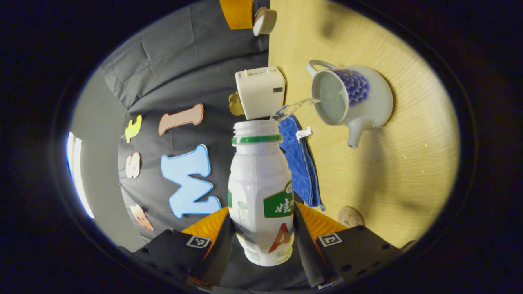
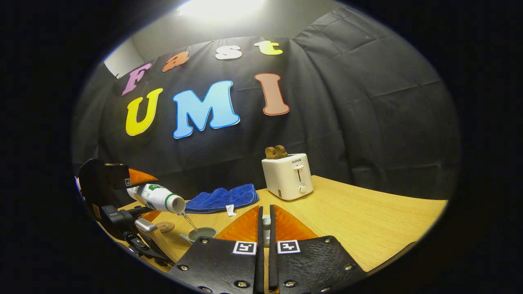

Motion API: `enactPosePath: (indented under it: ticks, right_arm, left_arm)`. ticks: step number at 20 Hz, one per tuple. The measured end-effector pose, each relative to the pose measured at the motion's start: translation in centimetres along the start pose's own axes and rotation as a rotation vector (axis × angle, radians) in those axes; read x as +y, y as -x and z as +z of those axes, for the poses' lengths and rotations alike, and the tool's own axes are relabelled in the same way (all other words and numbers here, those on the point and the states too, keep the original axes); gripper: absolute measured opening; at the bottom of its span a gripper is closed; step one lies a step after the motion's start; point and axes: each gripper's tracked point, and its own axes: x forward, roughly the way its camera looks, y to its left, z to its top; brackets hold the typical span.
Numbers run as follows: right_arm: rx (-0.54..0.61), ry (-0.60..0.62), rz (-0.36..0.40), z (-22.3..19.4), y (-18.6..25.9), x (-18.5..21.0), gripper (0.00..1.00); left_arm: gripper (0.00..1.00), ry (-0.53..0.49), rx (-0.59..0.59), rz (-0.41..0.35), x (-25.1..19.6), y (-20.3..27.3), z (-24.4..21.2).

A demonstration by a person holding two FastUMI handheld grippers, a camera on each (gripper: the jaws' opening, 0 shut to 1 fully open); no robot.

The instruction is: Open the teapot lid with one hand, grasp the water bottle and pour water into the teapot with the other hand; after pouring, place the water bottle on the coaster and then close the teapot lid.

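jaws clamp white bottle [image 1: 261, 192], tipped, water streaming into teapot [image 1: 351, 98].

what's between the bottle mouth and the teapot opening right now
A thin stream of water arcs from the water bottle into the open teapot, clearest in the left gripper view; no lid in between.

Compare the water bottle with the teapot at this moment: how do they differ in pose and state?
The water bottle is tipped over in the left gripper, clear of the table; the teapot stands upright on the table. Water leaves the bottle and enters the teapot. Both are open-topped and mostly white.
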Motion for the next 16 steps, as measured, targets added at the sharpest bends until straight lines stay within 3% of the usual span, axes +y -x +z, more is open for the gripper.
enactPosePath:
  ticks: [8,9,13,15,16]
  right_arm:
    - [0.003,0.001,0.003,-0.1,0.0,0.0,0.04]
    - [0.004,0.001,0.002,-0.1,0.0,0.0,0.04]
    - [0.006,0.001,0.003,-0.2,0.0,0.1,0.04]
    - [0.005,0.001,0.004,-0.1,0.0,0.0,0.04]
    - [0.005,0.001,0.004,-0.1,0.0,0.0,0.04]
  left_arm:
    - [0.81,-0.059,-0.007,0.015,0.8,0.0,0.1]
    - [0.77,-0.063,-0.007,0.015,0.8,0.0,0.2]
    - [0.85,-0.1,-0.016,0.017,1.1,0.1,0.3]
    - [0.77,-0.11,-0.017,0.017,1.2,0.1,0.3]
    - [0.81,-0.116,-0.017,0.014,1.0,0.0,0.3]
